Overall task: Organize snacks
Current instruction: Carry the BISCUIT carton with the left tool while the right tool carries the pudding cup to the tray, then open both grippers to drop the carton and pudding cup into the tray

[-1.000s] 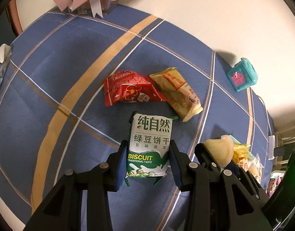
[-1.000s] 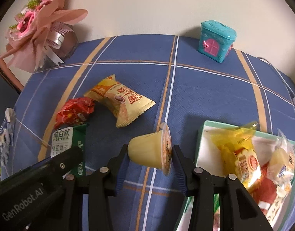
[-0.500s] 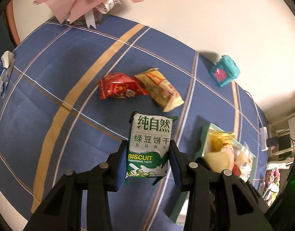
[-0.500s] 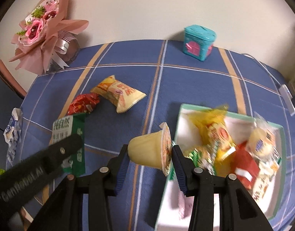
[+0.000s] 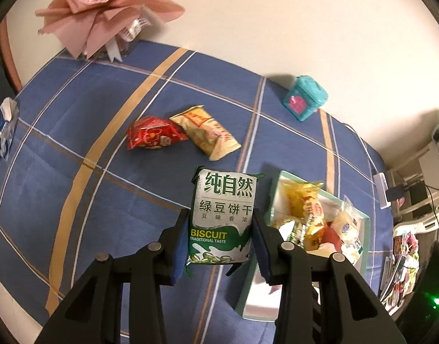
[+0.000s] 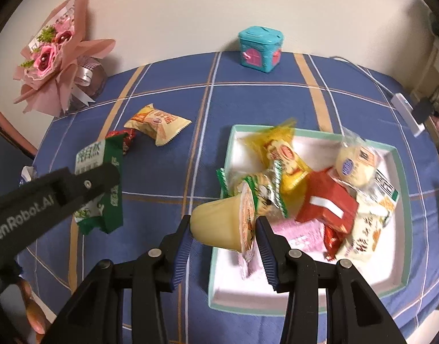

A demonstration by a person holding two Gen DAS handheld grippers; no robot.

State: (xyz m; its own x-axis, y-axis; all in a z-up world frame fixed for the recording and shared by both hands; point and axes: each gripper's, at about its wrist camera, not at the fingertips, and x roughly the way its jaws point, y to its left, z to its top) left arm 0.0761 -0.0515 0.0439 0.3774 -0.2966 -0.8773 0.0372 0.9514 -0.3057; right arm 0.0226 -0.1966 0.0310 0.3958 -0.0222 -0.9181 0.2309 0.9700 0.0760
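a cream wall backs a tabletop (image 6: 167,172) covered in a blue cloth with tan and white stripes. a pink wrapped flower bouquet (image 6: 57,60) stands at the far left corner against the wall, and a teal toy house box (image 6: 259,48) with pink doors sits at the far edge near the wall.

the left claw (image 5: 219,245) is clamped on a green and white mung bean biscuit packet (image 5: 223,218), pads pressing its two long edges, packet upright between them and held clear of the cloth. in the right wrist view the same packet (image 6: 100,183) hangs to the left of the tray, with part of a hand (image 6: 33,315) visible at the lower left.

the right claw (image 6: 223,233) is closed on a yellow pudding cup (image 6: 219,223), which lies sideways with its foil lid against the right pad. the cup is held over the near left part of a white tray with a mint green rim (image 6: 403,200).

the tray is on the right side of the tabletop and already contains several wrapped snacks: a yellow packet (image 6: 285,154), a red packet (image 6: 328,206), a round bun in clear wrap (image 6: 354,163), a pink packet (image 6: 302,232) and a green-edged packet (image 6: 268,189).

two snacks lie loose on the cloth left of the tray, touching each other: a red packet (image 5: 152,137) and a pale yellow packet (image 5: 208,133).
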